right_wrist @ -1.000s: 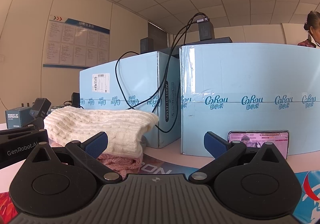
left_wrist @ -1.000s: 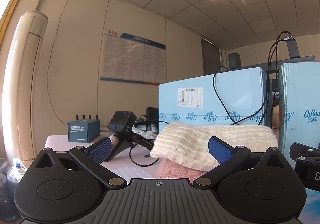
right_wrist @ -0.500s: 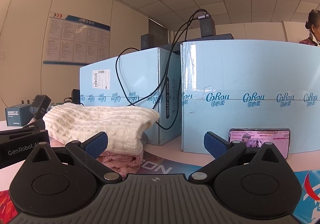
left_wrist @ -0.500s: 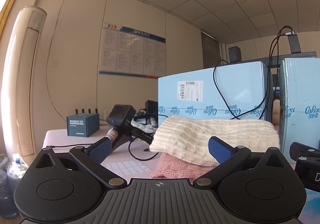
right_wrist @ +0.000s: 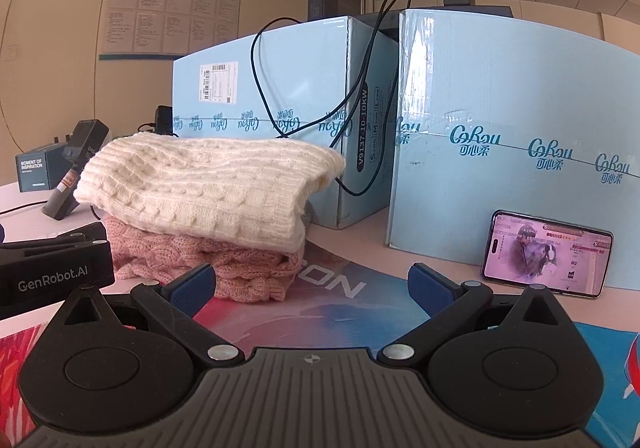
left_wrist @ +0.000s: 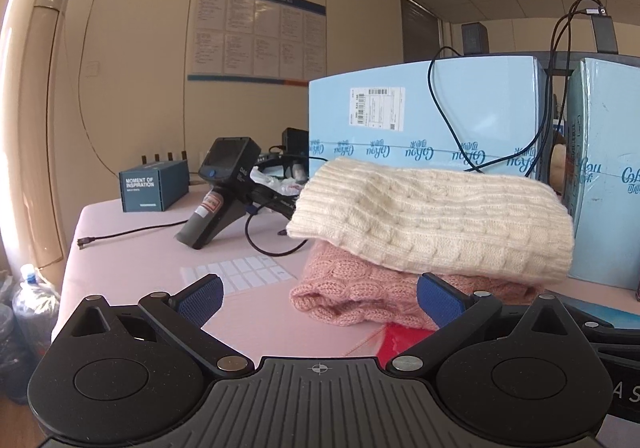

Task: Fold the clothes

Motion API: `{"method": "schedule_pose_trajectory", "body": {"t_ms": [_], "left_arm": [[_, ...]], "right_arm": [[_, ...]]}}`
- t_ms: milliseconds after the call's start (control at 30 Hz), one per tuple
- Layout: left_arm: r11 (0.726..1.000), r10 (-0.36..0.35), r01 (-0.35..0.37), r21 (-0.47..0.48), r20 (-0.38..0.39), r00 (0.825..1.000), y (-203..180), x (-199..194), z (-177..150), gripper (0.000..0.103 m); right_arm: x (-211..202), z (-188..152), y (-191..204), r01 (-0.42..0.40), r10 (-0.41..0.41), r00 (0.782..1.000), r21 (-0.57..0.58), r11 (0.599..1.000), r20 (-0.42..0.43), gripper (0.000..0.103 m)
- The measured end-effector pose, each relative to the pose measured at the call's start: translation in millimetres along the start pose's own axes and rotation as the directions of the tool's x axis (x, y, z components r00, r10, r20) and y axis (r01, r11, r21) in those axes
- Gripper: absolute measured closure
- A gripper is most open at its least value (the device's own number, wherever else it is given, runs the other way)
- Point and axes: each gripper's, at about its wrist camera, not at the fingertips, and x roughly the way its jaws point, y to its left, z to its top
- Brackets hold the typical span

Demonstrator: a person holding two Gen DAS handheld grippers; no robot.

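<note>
Both claws spread wide, nothing between the pads: left gripper [left_wrist: 318, 298] and right gripper [right_wrist: 312, 284] hang just above the table [left_wrist: 132, 264], side by side, both facing the clothes. We note the cream sweater [left_wrist: 432, 224] lying folded on top of the pink sweater [left_wrist: 360, 296], the pile sitting in front of the blue cartons [right_wrist: 500, 120].

From the left claw the pile lies ahead and to the right; its near corner sits just beyond the right pad. From the right claw, the cream sweater [right_wrist: 208, 188] and pink sweater [right_wrist: 224, 268] lie ahead and to the left, the pink hem just past the left pad. So the stack sits between our two hands, long axis running across us, left to right.

We judge neither hand clearly nearer; both are just short of touching. Folding looks done for these two pieces.
</note>
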Motion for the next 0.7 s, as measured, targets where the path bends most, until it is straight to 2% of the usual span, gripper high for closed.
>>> {"method": "schedule_pose_trajectory", "body": {"t_ms": [133,233,333,467,633,700], "left_arm": [[1.0,0.017,-0.017,-0.006,-0.046,0.999,0.7,6.1,-1.5,0.0],[1.0,0.012,-0.015,-0.022,-0.112,0.994,3.2,16.0,-2.3,0.0],[0.999,-0.001,-0.006,-0.037,-0.193,0.981,5.4,28.1,-4.9,0.0],[0.999,0.004,-0.013,-0.032,-0.259,0.966,4.2,37.1,-8.3,0.0],[0.999,-0.028,0.013,-0.043,-0.369,0.929,3.8,52.9,-12.6,0.0],[0.999,-0.03,0.015,-0.041,-0.381,0.924,3.0,54.4,-13.3,0.0]], "right_arm": [[10.1,-0.3,-2.1,0.009,-0.008,0.998,0.009,1.0,-0.062,0.0],[21.8,-0.6,-3.3,0.005,-0.003,0.992,0.013,1.0,-0.129,0.0],[34.7,-2.8,-1.8,0.001,0.0,0.979,0.002,1.0,-0.205,0.0],[50.0,-6.3,2.7,-0.008,0.001,0.954,-0.024,1.0,-0.299,0.0],[54.2,-8.2,-1.9,-0.018,0.019,0.942,0.006,1.0,-0.336,0.0],[55.0,-8.6,-4.7,-0.019,0.026,0.939,0.024,1.0,-0.343,0.0]]}}
